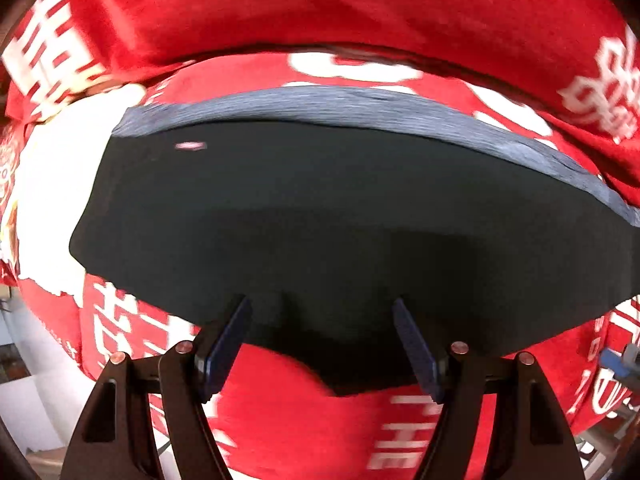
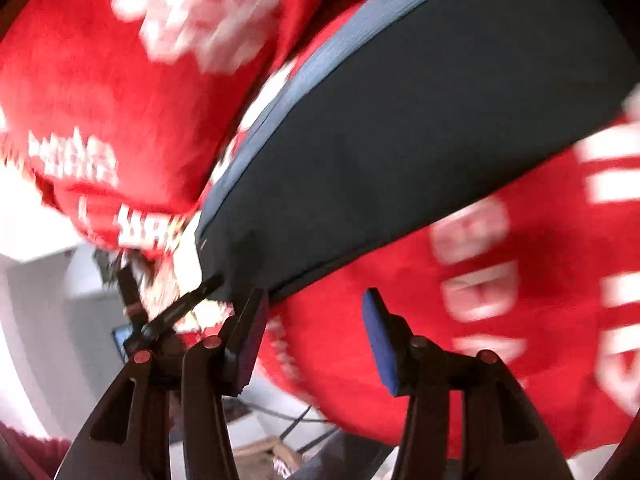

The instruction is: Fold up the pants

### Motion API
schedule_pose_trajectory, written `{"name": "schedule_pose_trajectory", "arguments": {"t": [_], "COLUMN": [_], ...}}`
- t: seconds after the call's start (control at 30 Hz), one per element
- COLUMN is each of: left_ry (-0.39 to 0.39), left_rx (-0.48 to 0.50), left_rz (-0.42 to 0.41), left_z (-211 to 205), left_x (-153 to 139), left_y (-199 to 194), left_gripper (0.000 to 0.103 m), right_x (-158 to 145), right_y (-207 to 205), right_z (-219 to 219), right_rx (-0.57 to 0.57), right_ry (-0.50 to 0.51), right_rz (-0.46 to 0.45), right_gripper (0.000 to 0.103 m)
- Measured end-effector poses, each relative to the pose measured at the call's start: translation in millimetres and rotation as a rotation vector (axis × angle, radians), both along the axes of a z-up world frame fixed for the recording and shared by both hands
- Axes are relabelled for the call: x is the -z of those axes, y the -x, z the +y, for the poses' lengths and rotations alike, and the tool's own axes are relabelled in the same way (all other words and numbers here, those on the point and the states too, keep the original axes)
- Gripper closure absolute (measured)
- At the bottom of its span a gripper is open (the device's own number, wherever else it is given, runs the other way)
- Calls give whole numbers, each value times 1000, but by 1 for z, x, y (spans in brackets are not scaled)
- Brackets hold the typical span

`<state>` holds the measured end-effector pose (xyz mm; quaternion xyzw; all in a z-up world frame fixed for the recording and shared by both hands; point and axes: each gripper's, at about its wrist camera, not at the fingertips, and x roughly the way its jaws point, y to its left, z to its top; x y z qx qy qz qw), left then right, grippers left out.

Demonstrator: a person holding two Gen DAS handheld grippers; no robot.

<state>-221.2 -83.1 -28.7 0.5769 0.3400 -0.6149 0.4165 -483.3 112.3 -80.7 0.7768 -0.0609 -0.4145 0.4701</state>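
Note:
Dark folded pants [image 1: 320, 208] lie flat on a red cloth [image 1: 280, 12] printed with white lettering. A grey-blue band [image 1: 360, 108] runs along the pants' far edge. My left gripper [image 1: 320, 302] points down over the near edge of the pants, open, with nothing clamped between its blue pads. In the right wrist view the pants [image 2: 400, 140] slant across the blurred picture on the same red cloth [image 2: 100, 80]. My right gripper [image 2: 316, 294] is open just off the pants' near corner, with only red cloth showing between its fingers.
The red cloth hangs over the table's edge at the lower left of both views, with pale floor beyond. A black stand [image 2: 136, 312] and a wooden frame [image 2: 264, 452] sit below the edge. A blue object [image 1: 616, 360] shows at the right rim.

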Motion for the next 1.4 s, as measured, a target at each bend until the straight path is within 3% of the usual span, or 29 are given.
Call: {"name": "schedule_pose_trajectory", "arguments": {"t": [0.13,0.27,0.4,0.47,0.6,0.67,0.7,0.73,0.77,0.8,0.93,1.03,1.1,1.17,1.23,1.3,1.4], "left_ry": [9,117,89,60,104,121,111,91,76,76,84,95,100,97,83,46,-12], "left_rx": [5,61,66,45,73,75,66,49,26,20,17,58,103,178,250,304,360], "left_rz": [20,-11,-66,-33,-5,-13,-4,15,27,27,2,5,28,71,112,162,228], "left_z": [-34,-80,-111,-116,-111,-112,-113,-118,-121,-122,-120,-105,-88,-61,-38,-19,-3], "left_x": [1,4,38,52,54,56,53,54,54,53,51,38,26,13,5,5,15], "left_y": [-46,-93,-122,-135,-137,-139,-143,-148,-152,-154,-162,-155,-146,-128,-104,-72,-24], "left_gripper": [28,28,28,27,24,16,15,15,15,15,15,15,15,15,15,15,15], "right_x": [7,21,34,39,46,45,42,37,28,22,16,48,47,31,9,-20,-38], "right_y": [-84,-146,-166,-169,-175,-178,-178,-179,-179,-179,-184,-189,-190,-184,-171,-152,-124], "right_z": [-38,-73,-84,-86,-96,-102,-106,-110,-117,-120,-109,-81,-76,-76,-77,-79,-89], "right_rx": [-10,18,42,44,30,24,20,14,-2,-8,-12,84,87,18,-26,-53,-74], "right_ry": [31,42,6,-2,-10,-12,-7,3,2,10,1,-92,-101,-134,-103,-60,-80], "right_rz": [-90,-102,-88,-92,-90,-81,-70,-57,-21,-1,52,-50,-72,-8,65,196,385], "right_gripper": [50,50,50,50,50,50,56,77,88,93,95,95,94,89,88,88,88]}}
